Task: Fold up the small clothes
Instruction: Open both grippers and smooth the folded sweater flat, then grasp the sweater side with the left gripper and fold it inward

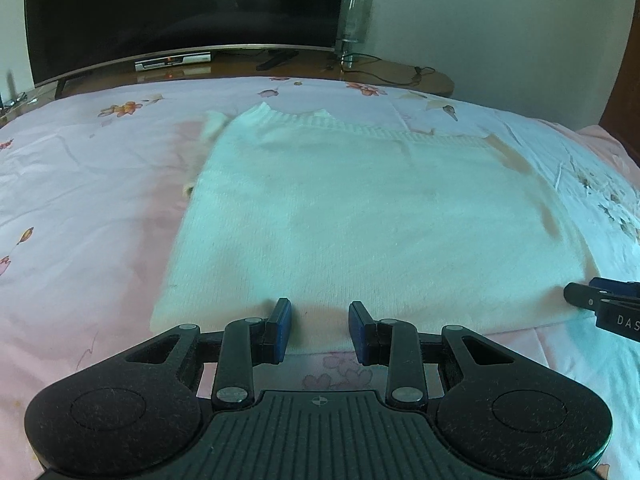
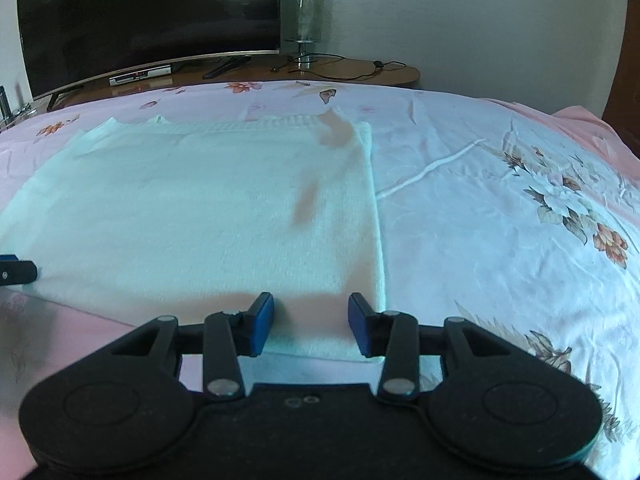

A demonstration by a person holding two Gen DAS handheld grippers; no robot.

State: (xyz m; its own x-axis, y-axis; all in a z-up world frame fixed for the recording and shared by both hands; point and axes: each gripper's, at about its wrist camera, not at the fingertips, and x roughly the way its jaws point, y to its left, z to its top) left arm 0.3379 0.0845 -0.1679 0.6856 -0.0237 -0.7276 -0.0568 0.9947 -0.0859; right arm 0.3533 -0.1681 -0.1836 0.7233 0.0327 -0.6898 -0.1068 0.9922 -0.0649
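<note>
A white knitted garment lies flat on the bed, its sides folded in and a ribbed band along its far edge. The same garment fills the left half of the right wrist view, with tan marks near its right edge. My left gripper is open, low over the near edge left of the middle, with flat cloth showing between the blue pads. My right gripper is open over the near right corner, nothing pinched. Each view catches the other gripper's tip: the right gripper and the left gripper.
The bed has a pale pink floral sheet. Beyond its far edge is a wooden table with a large dark TV, a set-top box, a clear glass vase and cables. A white cord lies on the sheet right of the garment.
</note>
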